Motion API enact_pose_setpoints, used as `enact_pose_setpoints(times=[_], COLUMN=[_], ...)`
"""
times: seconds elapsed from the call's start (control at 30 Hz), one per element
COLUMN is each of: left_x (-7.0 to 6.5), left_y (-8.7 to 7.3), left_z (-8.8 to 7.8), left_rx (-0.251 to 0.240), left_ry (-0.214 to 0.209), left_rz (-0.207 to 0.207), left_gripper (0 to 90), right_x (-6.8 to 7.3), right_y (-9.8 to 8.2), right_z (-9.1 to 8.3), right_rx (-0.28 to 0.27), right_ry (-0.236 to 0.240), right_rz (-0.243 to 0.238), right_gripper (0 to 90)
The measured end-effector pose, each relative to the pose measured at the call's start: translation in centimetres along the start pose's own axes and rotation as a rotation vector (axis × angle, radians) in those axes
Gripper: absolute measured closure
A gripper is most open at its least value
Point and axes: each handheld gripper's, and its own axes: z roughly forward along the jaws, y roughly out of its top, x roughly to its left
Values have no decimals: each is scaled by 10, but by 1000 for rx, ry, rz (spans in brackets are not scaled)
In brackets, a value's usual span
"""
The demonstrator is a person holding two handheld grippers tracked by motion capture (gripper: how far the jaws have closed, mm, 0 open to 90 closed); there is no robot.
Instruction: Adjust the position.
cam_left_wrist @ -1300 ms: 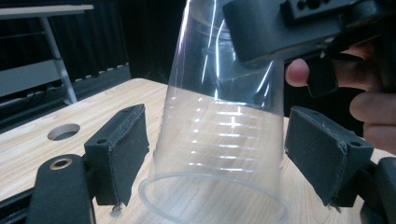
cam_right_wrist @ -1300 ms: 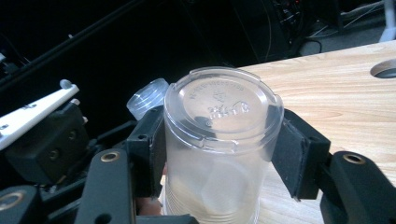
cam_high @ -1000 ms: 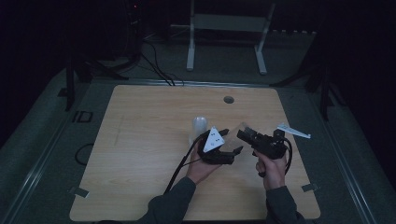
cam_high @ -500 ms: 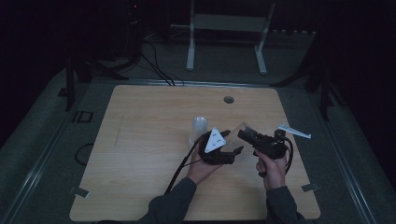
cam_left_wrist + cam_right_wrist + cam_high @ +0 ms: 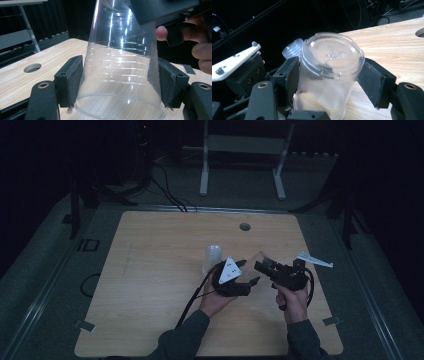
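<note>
A clear plastic cup lies on its side in the air between my two grippers, just above the wooden table. My left gripper has just been closing. Its pads now press the cup's wall near the wide rim. My right gripper is shut on the same cup near its base, which faces that camera. In the high view the left gripper and right gripper meet tip to tip at the table's middle right, with the faint cup between them.
A translucent cup stack stands on the table just left of the left gripper, and its rim rises behind the held cup. A cable hole lies near the far edge. A metal stand and cables lie beyond the table.
The left gripper's jaws have drawn in around the clear cup. Both hands have stayed where they were.
</note>
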Motion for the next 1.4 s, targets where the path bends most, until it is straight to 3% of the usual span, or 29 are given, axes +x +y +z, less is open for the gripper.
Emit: enact_pose_setpoints(times=[0.37, 0.87, 1.4], left_x=[5, 7, 12], left_y=[3, 4, 5], left_z=[-6, -13, -22], left_rx=[-1, 16, 42], left_ry=[6, 4, -20], left_rz=[-1, 7, 5], left_gripper=[298, 299, 298], right_x=[2, -3, 3], right_y=[-1, -1, 7], right_z=[-7, -24, -27], right_rx=[31, 60, 160], right_ry=[-3, -56, -152], right_rz=[-41, -101, -251], right_gripper=[330, 337, 346])
